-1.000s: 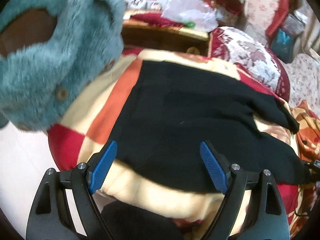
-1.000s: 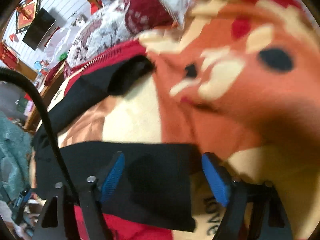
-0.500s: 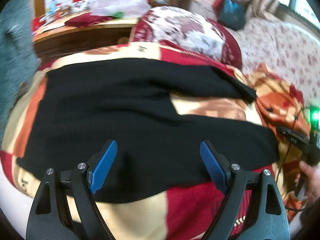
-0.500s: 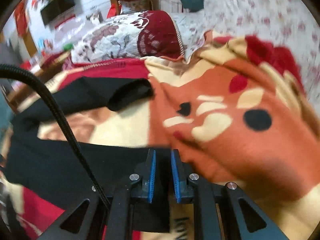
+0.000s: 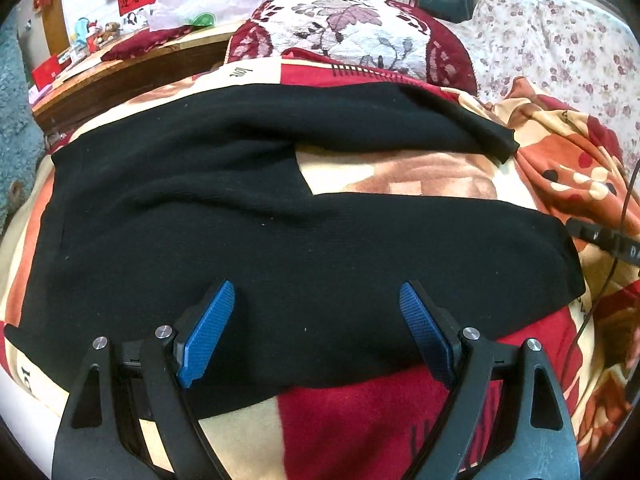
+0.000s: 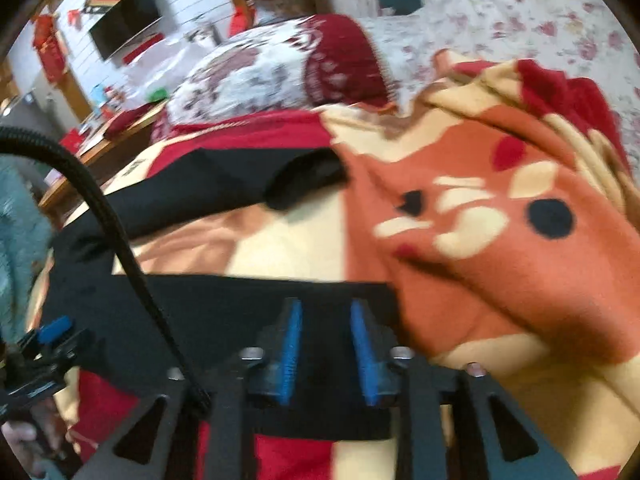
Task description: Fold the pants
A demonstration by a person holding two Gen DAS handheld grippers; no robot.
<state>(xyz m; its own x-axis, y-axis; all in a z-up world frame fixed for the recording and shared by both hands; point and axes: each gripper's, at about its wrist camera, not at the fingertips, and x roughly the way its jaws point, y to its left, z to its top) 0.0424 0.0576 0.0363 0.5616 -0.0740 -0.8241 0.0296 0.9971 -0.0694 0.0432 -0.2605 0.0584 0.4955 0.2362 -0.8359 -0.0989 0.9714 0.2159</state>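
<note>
Black pants (image 5: 248,216) lie spread flat on a patterned blanket, waistband at the left, two legs running right with a gap between them. My left gripper (image 5: 316,312) is open and empty, hovering over the near leg around its thigh. In the right wrist view the near leg's hem (image 6: 240,304) lies across the bottom. My right gripper (image 6: 326,336) sits at that hem with the jaws narrowly apart and black cloth between the blue pads (image 6: 290,352); the view is blurred. The far leg's cuff (image 6: 304,176) lies further back.
The red, cream and orange blanket (image 5: 360,420) covers the bed, bunched into an orange mound (image 6: 500,232) at the right. A floral pillow (image 5: 352,32) lies behind. A wooden desk (image 5: 120,76) with clutter stands at back left. A black cable (image 6: 116,224) crosses the right view.
The left gripper swung from the teal furry item to over the pants and stayed open. The right gripper closed at the near leg's hem, then its jaws parted slightly.
</note>
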